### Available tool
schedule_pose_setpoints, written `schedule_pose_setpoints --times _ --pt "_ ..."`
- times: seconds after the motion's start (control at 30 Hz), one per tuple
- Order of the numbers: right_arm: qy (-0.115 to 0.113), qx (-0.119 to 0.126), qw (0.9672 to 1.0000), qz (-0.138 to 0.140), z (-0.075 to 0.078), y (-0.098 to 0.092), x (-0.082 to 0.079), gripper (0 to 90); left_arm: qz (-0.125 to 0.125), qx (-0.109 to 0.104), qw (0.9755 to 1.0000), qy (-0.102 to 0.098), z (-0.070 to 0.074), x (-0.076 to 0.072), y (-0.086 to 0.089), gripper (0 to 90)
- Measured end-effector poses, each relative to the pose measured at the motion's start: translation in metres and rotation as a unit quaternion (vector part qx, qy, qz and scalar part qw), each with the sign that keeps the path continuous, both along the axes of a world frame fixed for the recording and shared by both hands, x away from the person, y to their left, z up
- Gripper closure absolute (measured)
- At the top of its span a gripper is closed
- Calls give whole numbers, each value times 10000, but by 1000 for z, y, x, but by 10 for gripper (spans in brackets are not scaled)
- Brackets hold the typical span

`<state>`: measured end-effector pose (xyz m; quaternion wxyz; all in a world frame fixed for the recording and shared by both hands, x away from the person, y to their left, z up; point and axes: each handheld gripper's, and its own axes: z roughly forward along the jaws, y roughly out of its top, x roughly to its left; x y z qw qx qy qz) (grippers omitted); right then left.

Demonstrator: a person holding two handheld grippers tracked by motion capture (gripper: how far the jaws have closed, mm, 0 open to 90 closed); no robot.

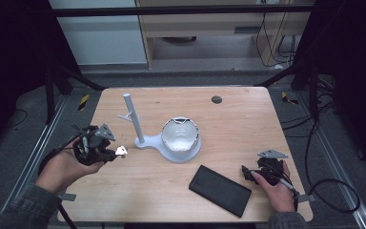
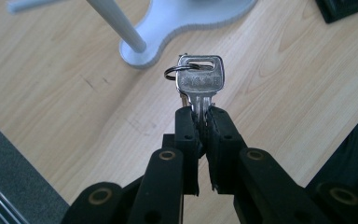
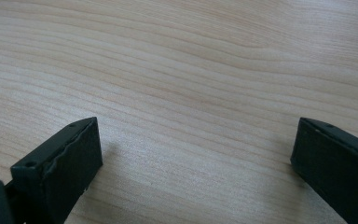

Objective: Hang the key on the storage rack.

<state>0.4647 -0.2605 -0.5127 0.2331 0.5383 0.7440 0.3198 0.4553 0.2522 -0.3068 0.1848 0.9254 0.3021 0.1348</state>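
Silver metal catches the light at the left gripper (image 2: pixel 200 116): its fingers (image 2: pixel 186 133) are pressed together on the blade of a key (image 2: pixel 200 81), whose flat head and small split ring (image 2: pixel 175 71) stand clear above the tips. The key hangs over the wooden surface (image 1: pixel 238 129), just short of the grey stand (image 1: pixel 145 140) with its upright post (image 1: pixel 133 117) and side peg.

I judge the key light, stiff and smooth, so it may swivel or slip in a narrow pinch; a hold low on the blade with the flat faces against the pads, as here, looks the steadiest, and leaves the ring free.

From the left gripper view comes the detail of that pinch and the ring. From the high view the key is a bright speck, but the layout is plain: a white bowl-like thing (image 1: pixel 180 133) sits on the stand's base, a black slab (image 1: pixel 219 190) lies nearer the person, and the right gripper (image 1: pixel 253 174) rests well apart at the right edge. Looking along the right gripper, its fingers (image 3: pixel 70 158) are spread wide over bare wood, holding nothing.
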Motion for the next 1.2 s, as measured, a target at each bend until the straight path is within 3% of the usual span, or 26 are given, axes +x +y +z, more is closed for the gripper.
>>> schedule_pose_setpoints --times 0.1,0.33,0.8,1.2 --pt "2 13 10000 -5 0 1 0 18 52 -10 10000 -67 19 7 0 833" --pt "-2 0 10000 0 0 0 0 18 103 -125 9998 -86 36 20 -3 833" --pt "-2 -15 10000 22 0 1 0 18 357 -311 9989 38 49 51 -7 833" --pt "-10 -12 10000 36 0 1 0 18 430 -186 9987 177 50 68 -12 832"
